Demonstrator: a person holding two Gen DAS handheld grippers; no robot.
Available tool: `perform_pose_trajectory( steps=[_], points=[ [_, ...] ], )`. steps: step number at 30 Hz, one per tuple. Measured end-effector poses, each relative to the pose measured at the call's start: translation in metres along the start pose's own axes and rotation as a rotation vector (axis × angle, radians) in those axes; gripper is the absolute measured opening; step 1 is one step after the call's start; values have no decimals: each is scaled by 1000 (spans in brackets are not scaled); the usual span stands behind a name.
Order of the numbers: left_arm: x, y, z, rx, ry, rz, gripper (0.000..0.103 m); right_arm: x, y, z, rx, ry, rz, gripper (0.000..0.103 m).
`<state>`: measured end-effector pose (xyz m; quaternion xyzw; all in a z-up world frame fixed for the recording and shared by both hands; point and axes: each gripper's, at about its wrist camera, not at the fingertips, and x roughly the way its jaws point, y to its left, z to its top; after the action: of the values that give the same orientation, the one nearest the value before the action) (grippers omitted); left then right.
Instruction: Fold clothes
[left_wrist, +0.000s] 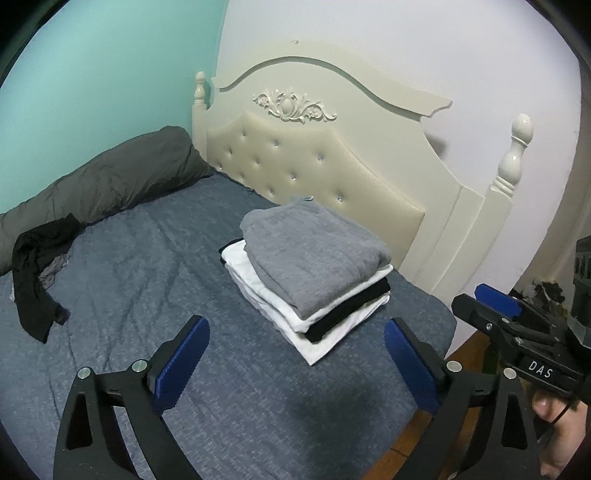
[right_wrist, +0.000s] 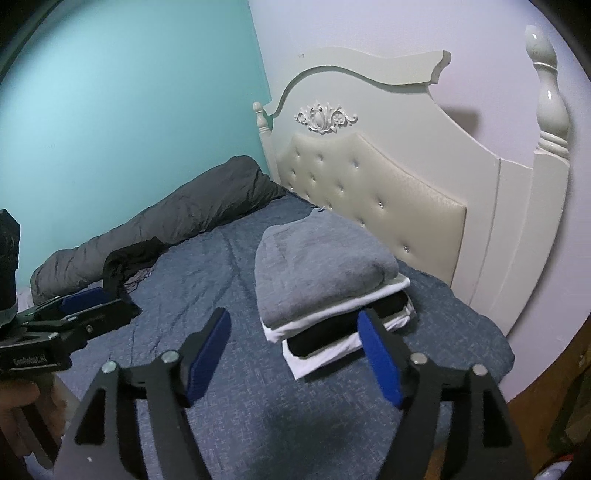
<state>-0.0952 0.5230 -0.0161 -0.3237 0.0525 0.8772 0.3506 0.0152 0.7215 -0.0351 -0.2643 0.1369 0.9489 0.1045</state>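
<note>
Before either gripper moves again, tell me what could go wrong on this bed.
1. The folded stack sits near the bed's corner, its layers offset; a nudge could likely topple it.
2. The black garment lies crumpled far across the bed; reaching it with the open left gripper may drag the arm past the stack.
3. The open right gripper hovers close to the stack, so its fingers could snag a layer.

Long grey rolled duvet (left_wrist: 110, 177) cut off at left edge; crumpled black garment (left_wrist: 35, 273) partly covers unidentifiable grey cloth (left_wrist: 51, 271).
</note>
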Motion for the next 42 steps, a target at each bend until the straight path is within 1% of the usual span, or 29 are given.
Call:
perform_pose_trajectory(
  steps=[2,6,14,24,34,42],
  points=[
    [-5,-1,-2,8,-3,2,103,-4,3,-3,2,-1,-8,77],
    [-14,0,-7,5,-2,0,103,-12,6,-9,16,0,-31,81],
    [-31,4,-21,-1,-10,-8,103,-35,14,-21,19,-12,-75,85],
    [-55,6,-37,4,-19,-7,103,-59,26,-37,24,-28,-90,91],
    [-73,5,-53,0,-26,-13,103,-77,35,-52,27,-35,-101,92],
    [-84,1,-66,20,-17,-17,103,-90,40,-63,27,-37,-100,92]
  ],
)
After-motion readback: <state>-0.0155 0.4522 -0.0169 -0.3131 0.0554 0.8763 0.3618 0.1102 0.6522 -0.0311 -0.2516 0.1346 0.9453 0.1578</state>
